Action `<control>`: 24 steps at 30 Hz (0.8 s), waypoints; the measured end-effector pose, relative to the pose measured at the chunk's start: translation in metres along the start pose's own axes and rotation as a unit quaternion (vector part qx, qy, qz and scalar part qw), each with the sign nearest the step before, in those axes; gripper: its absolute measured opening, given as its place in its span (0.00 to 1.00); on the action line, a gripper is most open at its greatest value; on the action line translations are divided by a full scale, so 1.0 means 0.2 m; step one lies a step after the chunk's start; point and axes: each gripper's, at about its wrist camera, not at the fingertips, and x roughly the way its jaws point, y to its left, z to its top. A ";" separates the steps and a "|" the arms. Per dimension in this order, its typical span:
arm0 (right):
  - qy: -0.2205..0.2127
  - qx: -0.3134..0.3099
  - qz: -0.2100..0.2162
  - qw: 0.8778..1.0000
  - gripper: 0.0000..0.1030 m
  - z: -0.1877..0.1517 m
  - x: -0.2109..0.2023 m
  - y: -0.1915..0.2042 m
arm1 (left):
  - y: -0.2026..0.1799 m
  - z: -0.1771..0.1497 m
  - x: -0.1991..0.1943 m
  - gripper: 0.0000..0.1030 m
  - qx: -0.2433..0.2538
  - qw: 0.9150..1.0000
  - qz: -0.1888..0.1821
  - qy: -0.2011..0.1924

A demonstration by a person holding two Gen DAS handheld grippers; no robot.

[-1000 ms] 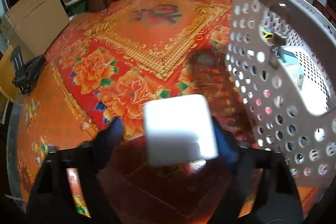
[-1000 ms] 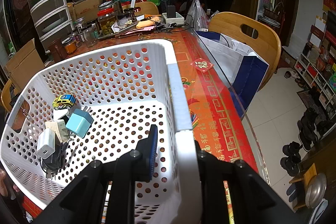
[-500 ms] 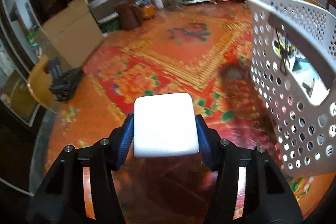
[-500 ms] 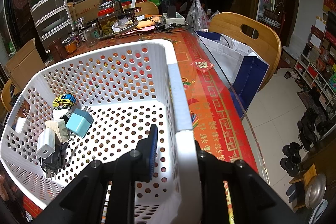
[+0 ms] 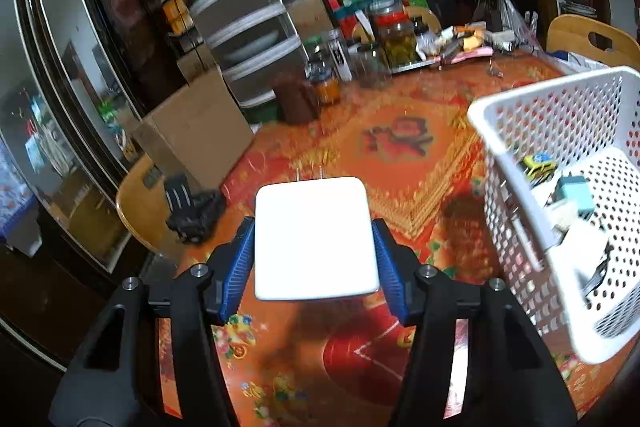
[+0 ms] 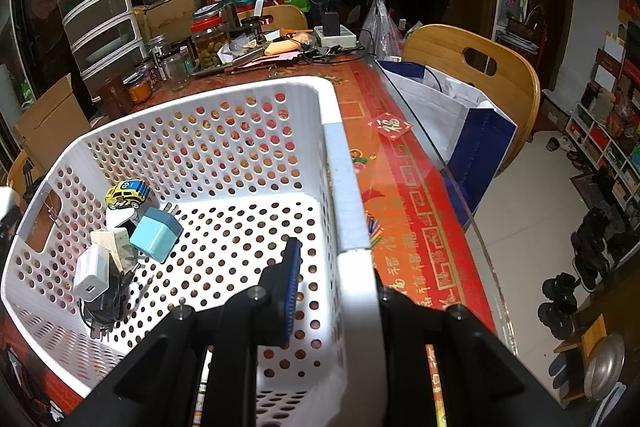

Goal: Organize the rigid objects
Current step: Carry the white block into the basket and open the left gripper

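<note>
A white charger block (image 5: 316,239) is held tight between the two blue pads (image 5: 237,269) of the left gripper (image 5: 315,267), up in the air over the red flowered tablecloth (image 5: 400,155). Two metal prongs can be seen poking out from its far edge. The white basket (image 5: 532,95) with many holes is seen to the right of the block, and the two are apart. The right wall of the basket (image 6: 352,227) is clamped by the right gripper (image 6: 332,275), with one finger inside the basket and the other outside. In the near left corner of the basket, a yellow toy car (image 6: 127,193), a light blue plug (image 6: 157,234), a small white charger (image 6: 93,274) and a black cable (image 6: 109,303) are piled close together. Glass jars (image 6: 206,41) are lined up at the far end of the table, and a wooden chair (image 6: 476,67) is placed on the right.
</note>
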 end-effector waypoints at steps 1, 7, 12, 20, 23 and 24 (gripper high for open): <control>0.000 -0.001 0.001 1.000 0.18 0.00 0.00 0.00 | 0.00 0.02 -0.03 0.52 0.000 1.000 -0.002 -0.004; 0.000 -0.002 0.002 1.000 0.18 0.00 0.00 0.00 | -0.09 0.17 -0.22 0.52 0.013 0.999 -0.021 -0.037; 0.000 -0.002 0.002 1.000 0.18 0.00 0.00 0.00 | -0.26 0.34 -0.38 0.52 0.050 0.995 -0.064 -0.061; -0.001 -0.002 0.002 1.000 0.18 0.00 0.00 0.00 | -0.65 0.47 -0.44 0.53 0.113 0.987 -0.110 -0.043; -0.001 -0.002 0.002 1.000 0.18 0.00 0.00 0.00 | -0.81 0.48 -0.40 0.53 0.142 0.982 -0.121 -0.018; -0.001 -0.002 0.002 1.000 0.18 0.00 0.00 0.00 | -0.86 0.47 -0.37 0.53 0.156 0.980 -0.121 -0.010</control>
